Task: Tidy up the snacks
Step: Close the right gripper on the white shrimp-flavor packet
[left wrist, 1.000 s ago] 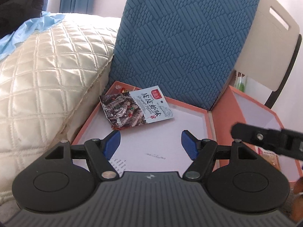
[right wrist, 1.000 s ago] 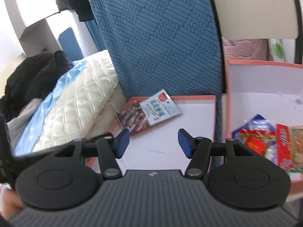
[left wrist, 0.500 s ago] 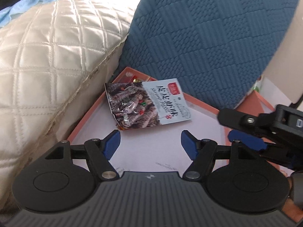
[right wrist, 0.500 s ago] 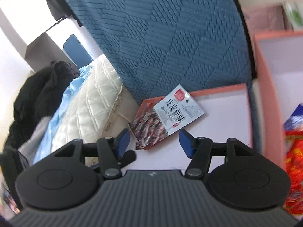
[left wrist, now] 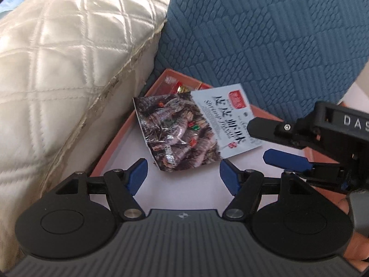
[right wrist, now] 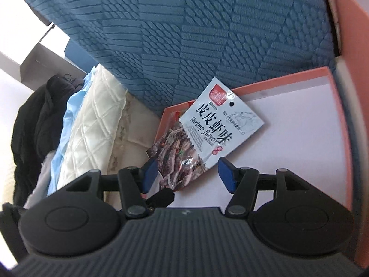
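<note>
Tools (left wrist: pixel 182 173) now nearer shrimp snack packet (left wrist: pixel 191 133), jaws apart.

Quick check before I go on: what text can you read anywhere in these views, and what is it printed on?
"皮皮虾味": large black characters on the snack packet.
"Shrimp flavor": script under them, same packet.
"DAS": white letters on the right gripper body, cut off by the left wrist view's edge.
Red square logo and fine print on the packet: too small to read.
</note>
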The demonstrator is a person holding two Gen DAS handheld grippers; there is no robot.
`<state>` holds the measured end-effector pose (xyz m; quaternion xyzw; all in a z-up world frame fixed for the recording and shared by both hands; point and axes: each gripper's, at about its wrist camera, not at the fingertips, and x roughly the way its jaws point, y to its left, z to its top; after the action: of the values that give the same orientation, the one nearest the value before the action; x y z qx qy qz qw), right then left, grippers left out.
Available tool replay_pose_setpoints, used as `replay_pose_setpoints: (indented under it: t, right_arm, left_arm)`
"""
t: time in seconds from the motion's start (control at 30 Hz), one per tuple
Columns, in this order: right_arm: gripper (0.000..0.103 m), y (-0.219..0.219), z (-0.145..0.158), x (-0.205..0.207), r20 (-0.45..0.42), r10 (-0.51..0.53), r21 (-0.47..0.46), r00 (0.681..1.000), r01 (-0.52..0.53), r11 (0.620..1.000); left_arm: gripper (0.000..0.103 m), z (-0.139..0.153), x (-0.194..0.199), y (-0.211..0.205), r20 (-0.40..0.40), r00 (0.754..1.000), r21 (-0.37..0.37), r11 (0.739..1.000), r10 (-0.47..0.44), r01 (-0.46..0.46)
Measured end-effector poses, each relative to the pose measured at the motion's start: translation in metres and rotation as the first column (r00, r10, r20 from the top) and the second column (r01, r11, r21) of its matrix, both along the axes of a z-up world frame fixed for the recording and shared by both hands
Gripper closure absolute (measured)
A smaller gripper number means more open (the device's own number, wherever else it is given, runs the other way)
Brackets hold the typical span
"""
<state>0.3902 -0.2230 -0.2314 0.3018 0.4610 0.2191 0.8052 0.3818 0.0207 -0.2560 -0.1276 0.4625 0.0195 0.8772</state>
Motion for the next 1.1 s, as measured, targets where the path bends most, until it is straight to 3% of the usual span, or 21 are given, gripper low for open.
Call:
replay_pose_setpoints:
  t: [0.23, 0.43, 0.83, 0.87, 0.97, 1.07, 1.1]
  right_arm:
    - [0.042, 0.009, -0.031, 0.031, -0.142, -0.004, 0.067, 0.990, 0.014, 0.998]
    - [0.042, 0.017, -0.053, 0.040, -0.246, 0.016, 0.070, 0.969, 0.001, 0.998]
    - [0.043, 0.019, -0.078, 0.058, -0.316, 0.030, 0.227, 0.948, 0.045, 0.973]
    - [0.046, 0.019, -0.077, 0.058, -0.309, 0.031, 0.223, 0.950, 0.040, 0.974]
    - [0.076, 0.021, -0.075, 0.059, -0.290, 0.024, 0.163, 0.957, 0.025, 0.986]
    - [0.093, 0.018, -0.069, 0.058, -0.267, 0.019, 0.177, 0.964, 0.029, 0.984]
    - [0.094, 0.016, -0.065, 0.058, -0.254, 0.017, 0.186, 0.967, 0.032, 0.982]
  left_arm:
    - [0.032, -0.016, 0.015, 0.008, -0.074, 0.997, 0.028, 1.000, 0.004, -0.002]
    - [0.034, -0.024, 0.019, 0.008, -0.100, 0.995, 0.041, 0.999, 0.003, 0.001]
    - [0.034, -0.025, 0.018, 0.006, -0.091, 0.996, 0.039, 0.999, 0.008, -0.005]
    - [0.034, -0.024, 0.017, 0.005, -0.085, 0.996, 0.038, 0.999, 0.003, 0.000]
    - [0.033, -0.022, 0.013, -0.007, -0.062, 0.997, 0.065, 0.997, -0.042, 0.046]
    - [0.033, -0.022, 0.009, -0.017, -0.054, 0.995, 0.091, 0.992, -0.081, 0.086]
    - [0.033, -0.023, 0.007, -0.019, -0.054, 0.995, 0.090, 0.992, -0.087, 0.091]
